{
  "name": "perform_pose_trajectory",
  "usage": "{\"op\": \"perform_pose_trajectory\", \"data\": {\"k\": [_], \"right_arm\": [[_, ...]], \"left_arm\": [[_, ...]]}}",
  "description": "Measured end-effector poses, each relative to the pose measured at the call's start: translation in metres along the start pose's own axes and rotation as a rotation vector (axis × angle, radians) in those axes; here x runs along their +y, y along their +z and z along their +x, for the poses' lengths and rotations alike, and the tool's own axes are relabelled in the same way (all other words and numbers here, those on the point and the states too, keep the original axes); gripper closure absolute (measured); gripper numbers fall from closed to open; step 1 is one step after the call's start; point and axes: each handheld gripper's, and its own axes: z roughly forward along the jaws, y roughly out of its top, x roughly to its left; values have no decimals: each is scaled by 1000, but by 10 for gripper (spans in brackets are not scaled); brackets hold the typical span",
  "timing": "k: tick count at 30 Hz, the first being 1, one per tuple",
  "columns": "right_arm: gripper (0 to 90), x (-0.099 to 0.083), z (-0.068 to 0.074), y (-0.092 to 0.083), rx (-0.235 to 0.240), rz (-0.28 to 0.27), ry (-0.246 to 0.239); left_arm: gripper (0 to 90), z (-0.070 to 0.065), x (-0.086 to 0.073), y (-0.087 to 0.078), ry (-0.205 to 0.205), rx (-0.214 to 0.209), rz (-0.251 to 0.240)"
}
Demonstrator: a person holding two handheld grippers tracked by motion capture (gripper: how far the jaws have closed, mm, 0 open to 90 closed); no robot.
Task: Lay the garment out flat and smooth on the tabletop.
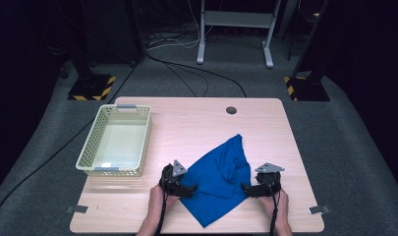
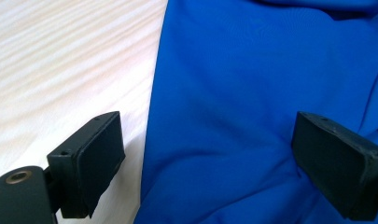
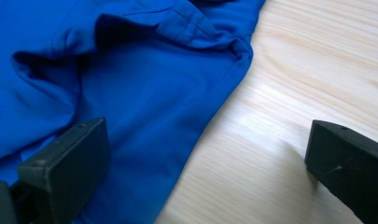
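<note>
Standing at the table's (image 1: 265, 128) left side, the basket (image 1: 94, 132) holds nothing. The blue cloth (image 1: 221, 177) lies crumpled on the table near the front edge, well apart from the basket. The left gripper (image 1: 187, 189) and right gripper (image 1: 246, 189) both have their jaws spread wide over the cloth's edges, grasping nothing.

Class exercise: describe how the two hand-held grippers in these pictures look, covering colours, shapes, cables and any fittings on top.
Both the left gripper and the right gripper are black and boxy. Each carries a grey three-cornered plate on top, and a black cable trails back along the forearm. Close up, each jaw ends in a thick, blocky dark pad with small screw holes. No sleeves reach the wrists.
</note>
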Motion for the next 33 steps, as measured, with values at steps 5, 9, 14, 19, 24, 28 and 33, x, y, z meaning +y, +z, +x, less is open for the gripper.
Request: {"op": "perform_pose_trajectory", "data": {"k": [5, 9, 14, 19, 24, 28, 33], "right_arm": [[0, 4, 12, 4, 17, 1, -16], [0, 5, 13, 5, 19, 1, -15], [0, 5, 13, 5, 20, 1, -14], [0, 6, 12, 6, 23, 1, -12], [0, 6, 11, 6, 24, 0, -11], [0, 6, 7, 6, 17, -7, 16], [0, 7, 4, 6, 41, -18, 38]], "left_arm": [[86, 5, -8, -8, -16, 21, 2], [54, 5, -9, -10, -22, 36, -1], [32, 7, -10, -16, -59, 39, -32], [50, -6, -3, -27, -37, 18, -71], [50, -28, 15, -26, 21, -34, -51], [53, -53, 29, -17, 79, -88, -19], [76, -81, 35, 3, 147, -104, 25]]}}
